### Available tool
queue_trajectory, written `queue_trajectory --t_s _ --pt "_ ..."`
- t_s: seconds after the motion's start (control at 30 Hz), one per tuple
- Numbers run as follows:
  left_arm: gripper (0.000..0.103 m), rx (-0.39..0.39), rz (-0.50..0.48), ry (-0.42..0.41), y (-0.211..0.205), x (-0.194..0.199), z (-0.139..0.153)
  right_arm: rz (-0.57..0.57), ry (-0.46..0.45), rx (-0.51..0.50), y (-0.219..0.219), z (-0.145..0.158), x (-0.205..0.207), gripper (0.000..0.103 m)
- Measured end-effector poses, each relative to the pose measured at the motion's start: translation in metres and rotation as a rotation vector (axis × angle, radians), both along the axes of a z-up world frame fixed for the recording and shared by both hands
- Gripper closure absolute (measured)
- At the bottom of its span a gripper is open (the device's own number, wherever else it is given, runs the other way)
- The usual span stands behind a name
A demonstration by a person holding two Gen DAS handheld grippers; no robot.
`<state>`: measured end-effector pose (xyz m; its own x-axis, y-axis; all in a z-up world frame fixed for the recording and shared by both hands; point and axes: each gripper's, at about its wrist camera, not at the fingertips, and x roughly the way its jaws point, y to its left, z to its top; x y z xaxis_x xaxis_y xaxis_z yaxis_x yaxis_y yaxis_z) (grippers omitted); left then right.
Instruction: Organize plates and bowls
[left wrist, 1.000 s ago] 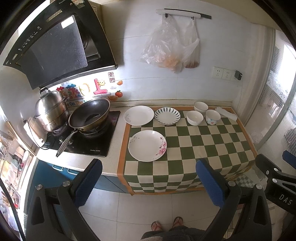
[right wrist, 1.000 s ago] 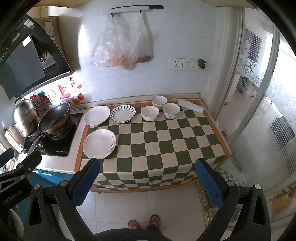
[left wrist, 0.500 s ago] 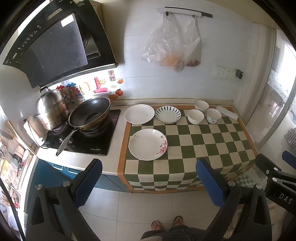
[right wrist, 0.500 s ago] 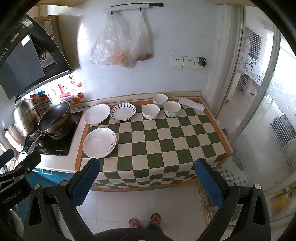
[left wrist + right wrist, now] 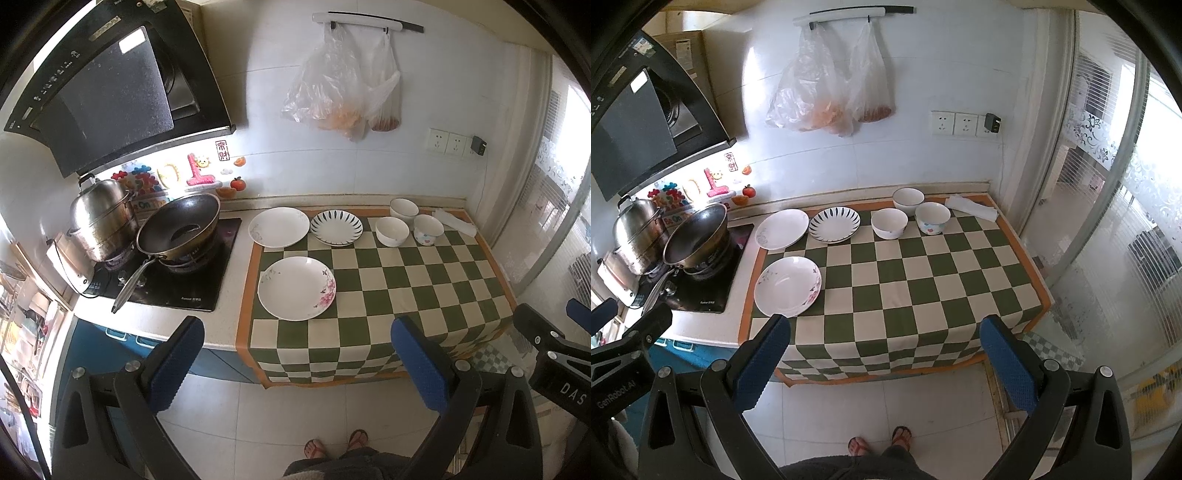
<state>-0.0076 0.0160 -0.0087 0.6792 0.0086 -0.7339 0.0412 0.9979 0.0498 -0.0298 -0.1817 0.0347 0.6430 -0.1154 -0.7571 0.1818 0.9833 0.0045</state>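
Observation:
On the green checked cloth (image 5: 406, 280) lie a flowered white plate (image 5: 296, 288) at the front left, a plain white plate (image 5: 279, 226) and a striped plate (image 5: 336, 227) behind it. Three white bowls (image 5: 392, 230) cluster at the back right. The same plates (image 5: 787, 286) and bowls (image 5: 889, 223) show in the right wrist view. My left gripper (image 5: 295, 363) is open and empty, held well above the floor in front of the counter. My right gripper (image 5: 882, 363) is open and empty too, beside it.
A black wok (image 5: 179, 230) and a steel steamer pot (image 5: 99, 218) stand on the hob at the left. A folded white cloth (image 5: 454, 221) lies at the back right corner. Plastic bags (image 5: 343, 92) hang on the wall. A glass door (image 5: 1108, 206) stands at the right.
Both grippers have drifted slightly back and up from the counter; the view widened a little. Nothing on the counter moved. Both grippers stay open.

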Motion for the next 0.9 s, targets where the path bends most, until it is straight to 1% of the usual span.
queue_trajectory --t_s 0.73,0.8,0.9 --pt "0.0 0.004 0.0 0.0 0.002 0.004 -0.004 -0.006 -0.003 0.0 0.008 0.0 0.007 0.0" --pt "0.0 0.001 -0.004 -0.001 0.004 0.007 -0.006 -0.012 -0.003 0.0 0.014 0.0 0.015 0.0" --pt "0.0 -0.004 -0.002 -0.007 0.018 0.033 -0.015 -0.016 -0.013 0.005 0.018 -0.009 0.025 0.0"
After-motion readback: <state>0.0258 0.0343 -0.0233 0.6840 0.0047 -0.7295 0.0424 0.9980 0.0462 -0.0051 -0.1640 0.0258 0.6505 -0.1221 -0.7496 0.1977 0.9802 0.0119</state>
